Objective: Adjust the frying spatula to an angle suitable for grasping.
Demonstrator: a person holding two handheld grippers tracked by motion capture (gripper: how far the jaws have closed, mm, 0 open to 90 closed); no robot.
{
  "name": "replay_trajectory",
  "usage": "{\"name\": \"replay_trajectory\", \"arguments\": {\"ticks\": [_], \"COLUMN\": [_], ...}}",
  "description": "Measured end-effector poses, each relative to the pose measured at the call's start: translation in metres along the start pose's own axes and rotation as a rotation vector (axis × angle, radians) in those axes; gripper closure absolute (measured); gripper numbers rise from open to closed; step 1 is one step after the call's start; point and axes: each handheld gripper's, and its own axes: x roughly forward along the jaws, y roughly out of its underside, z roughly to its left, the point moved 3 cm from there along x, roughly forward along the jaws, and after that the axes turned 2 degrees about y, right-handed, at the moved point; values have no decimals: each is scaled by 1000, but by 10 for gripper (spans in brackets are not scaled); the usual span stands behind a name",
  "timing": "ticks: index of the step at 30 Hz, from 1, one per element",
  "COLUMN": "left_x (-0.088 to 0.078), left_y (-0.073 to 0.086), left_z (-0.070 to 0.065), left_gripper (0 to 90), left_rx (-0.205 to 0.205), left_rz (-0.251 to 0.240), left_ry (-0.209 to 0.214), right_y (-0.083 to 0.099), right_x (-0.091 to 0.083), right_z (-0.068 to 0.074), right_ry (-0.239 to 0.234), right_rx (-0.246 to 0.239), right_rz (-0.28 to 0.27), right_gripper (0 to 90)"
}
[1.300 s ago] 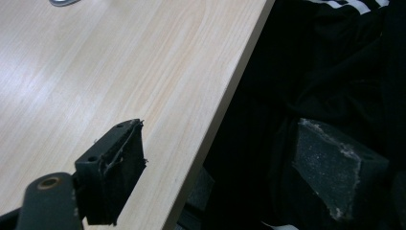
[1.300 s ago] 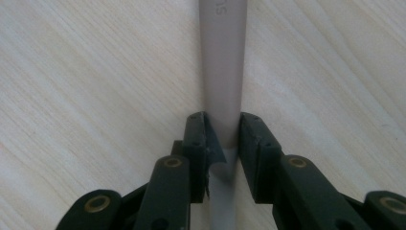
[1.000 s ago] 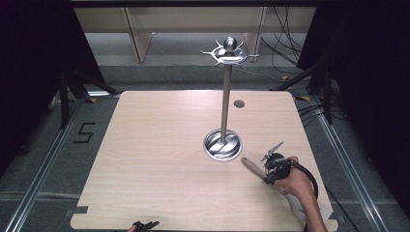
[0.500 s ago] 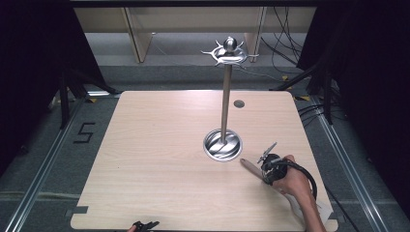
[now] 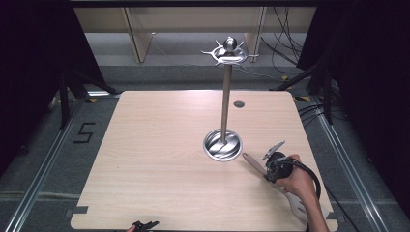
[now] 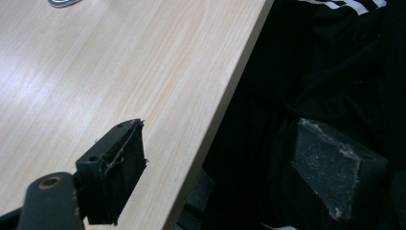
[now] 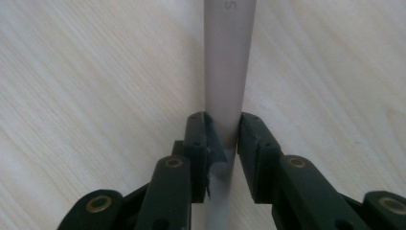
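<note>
One table (image 5: 159, 159) carries one steel stand (image 5: 225, 104) and one pale slotted spatula (image 5: 251, 162), which lies just beside the stand's base near the right edge. The right gripper (image 7: 222, 134) is clamped on the spatula's handle, the slotted head partly hidden behind the hand (image 5: 297, 183). The left gripper (image 6: 215, 153), cut off at the table's near edge in the high view, holds its jaws wide apart with nothing between.

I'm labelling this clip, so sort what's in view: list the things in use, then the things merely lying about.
In use:
- pale grey slotted plastic spatula, its handle clamped between the right gripper jaws
- tall steel utensil stand with round base and hooked top

Lying about:
- left gripper, jaws apart at the table's near edge
- light wooden table
- small dark round spot on the tabletop
</note>
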Motion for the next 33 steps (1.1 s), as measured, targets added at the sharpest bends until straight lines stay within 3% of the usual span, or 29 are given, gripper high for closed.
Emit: {"name": "replay_trajectory", "arguments": {"ticks": [2, 4, 6, 7, 8, 11, 12, 15, 18, 19, 21, 22, 24, 25, 27, 30, 33], "left_x": [0, 0, 1, 1, 1, 2, 2, 1, 1, 1, -1, 0, 2, 1, 0, -1, 1], "left_y": [0, 0, 0, 0, 0, 0, 0, 0, 0, 0, 0, 0, 0, 0, 0, 0, 1], "left_z": [0, 0, 0, 0, 0, 0, 0, 0, 0, -1, 0, 0, 0, 0, 0, 1, 0], "left_gripper": [173, 173, 173, 173, 173, 172, 172, 172, 172, 172, 173, 172, 172, 172, 172, 172, 172], "left_rx": [3, 7, 3, 5, 4, 12, 9, 3, 4, -2, 5, 4, 2, 1, 0, 1, -4], "left_rz": [1, 4, 1, -1, 1, 9, 4, -1, 1, -4, 3, 4, -3, -1, 3, 3, 3], "left_ry": [-11, -22, -22, -6, -15, -12, -13, -6, -9, -9, -10, 6, -6, 1, 9, -8, -9], "right_y": [4, 6, 9, 9, 10, 12, 13, 14, 12, 14, 12, 12, 11, 10, 9, 8, 7], "right_x": [-12, -14, -28, -28, -35, -42, -48, -57, -67, -73, -79, -85, -86, -88, -92, -101, -103], "right_z": [-4, -4, -4, -4, -7, -8, -8, -7, -9, -7, -8, -7, -7, -9, -10, -7, -5], "right_ry": [10, 6, 20, 20, 30, 27, 42, 37, 49, 28, 14, -10, -8, -5, -26, -56, -76], "right_rx": [11, 19, 47, 47, 26, 36, 33, 55, 37, 67, 33, 47, 44, 37, 23, 48, 45], "right_rz": [-80, -94, -159, -159, -221, -266, -331, -358, -438, -427, -494, -534, -553, -592, -622, -695, -715], "right_gripper": [748, 748, 748, 748, 748, 748, 749, 748, 748, 749, 748, 748, 749, 749, 749, 749, 749]}}
